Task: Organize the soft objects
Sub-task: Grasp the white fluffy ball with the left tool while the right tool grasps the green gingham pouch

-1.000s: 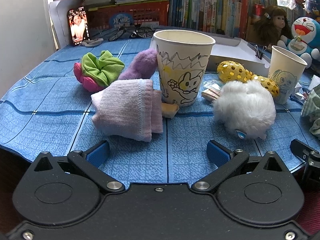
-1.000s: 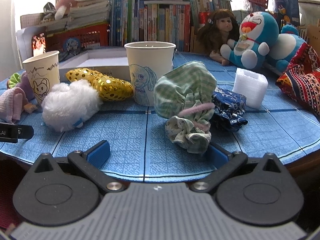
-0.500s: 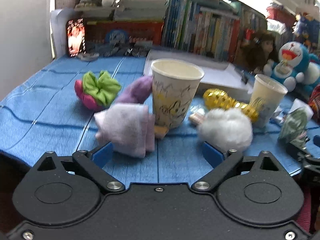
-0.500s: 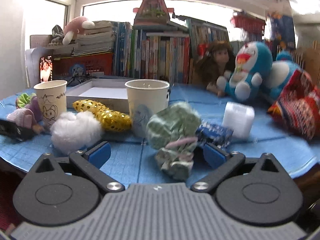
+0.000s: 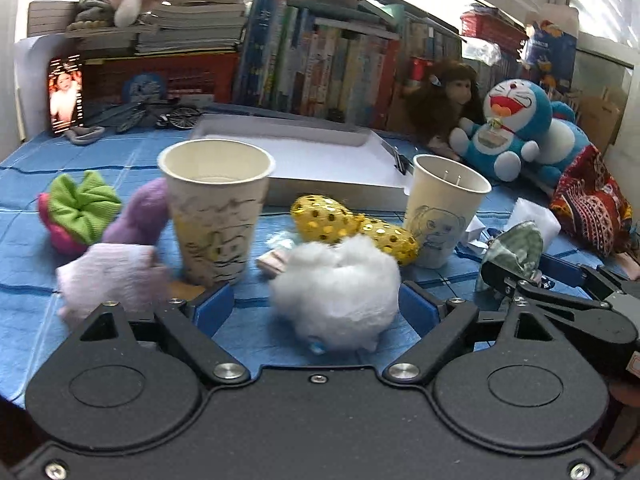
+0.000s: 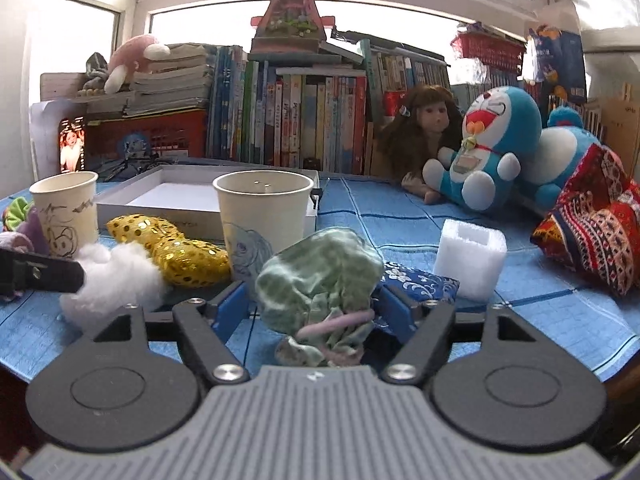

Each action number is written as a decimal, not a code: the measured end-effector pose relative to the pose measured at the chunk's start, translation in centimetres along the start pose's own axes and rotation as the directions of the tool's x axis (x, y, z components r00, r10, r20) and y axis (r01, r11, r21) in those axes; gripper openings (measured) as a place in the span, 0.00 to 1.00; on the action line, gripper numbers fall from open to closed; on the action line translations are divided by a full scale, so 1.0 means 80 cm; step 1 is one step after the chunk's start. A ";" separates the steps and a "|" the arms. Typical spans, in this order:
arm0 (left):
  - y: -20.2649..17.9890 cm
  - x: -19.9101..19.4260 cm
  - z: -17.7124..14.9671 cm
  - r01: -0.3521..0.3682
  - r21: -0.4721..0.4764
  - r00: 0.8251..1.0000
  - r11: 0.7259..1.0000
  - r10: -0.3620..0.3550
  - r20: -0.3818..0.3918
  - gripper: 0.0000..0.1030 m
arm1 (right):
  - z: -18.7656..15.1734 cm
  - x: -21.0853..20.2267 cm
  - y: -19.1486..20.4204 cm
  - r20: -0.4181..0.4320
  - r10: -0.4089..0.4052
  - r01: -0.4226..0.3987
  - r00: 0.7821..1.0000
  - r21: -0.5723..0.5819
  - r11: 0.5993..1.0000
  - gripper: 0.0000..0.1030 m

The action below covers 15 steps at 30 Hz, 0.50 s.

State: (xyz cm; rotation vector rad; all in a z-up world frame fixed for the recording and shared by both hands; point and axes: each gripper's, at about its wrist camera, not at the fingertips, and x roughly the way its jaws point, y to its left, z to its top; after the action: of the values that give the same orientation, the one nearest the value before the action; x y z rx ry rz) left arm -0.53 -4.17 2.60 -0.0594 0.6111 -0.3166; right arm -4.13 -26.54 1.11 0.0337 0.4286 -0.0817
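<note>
Soft toys on the blue bench: both grippers have pushed in closer than a second ago.

White fluffy ball (image 5: 336,292) now sits between the left gripper (image 5: 316,304) jaws, which are closing, not yet pressing. Green checked pouch (image 6: 320,280) lies between the closing right gripper (image 6: 316,304) jaws. Open cloth remains near the bench's front edge (image 6: 560,332).

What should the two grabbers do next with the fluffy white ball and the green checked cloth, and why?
Probably finish closing. The left gripper has the white fluffy ball between its closing jaws, and the right gripper has the green checked cloth bundle between its own, closing too. Neither pair of pads clearly presses yet, so squeeze gently before lifting toward a paper cup.
</note>
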 end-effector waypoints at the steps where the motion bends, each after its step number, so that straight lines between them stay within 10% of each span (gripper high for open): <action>1: -0.003 0.006 0.000 -0.005 0.006 1.000 1.000 0.005 -0.004 0.87 | 0.000 0.001 -0.001 0.000 0.001 -0.001 1.000 0.003 1.000 0.78; 15: -0.017 0.056 -0.010 -0.033 0.016 0.999 0.999 0.034 -0.036 0.88 | -0.009 0.015 -0.001 -0.012 0.002 -0.003 1.000 -0.020 1.000 0.76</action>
State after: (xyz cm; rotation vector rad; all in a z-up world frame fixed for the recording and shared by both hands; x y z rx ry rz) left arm 2.09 -6.82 -0.29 -0.0285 0.6453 -0.2905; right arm -3.34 -26.68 -0.03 0.0150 0.4413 -0.0748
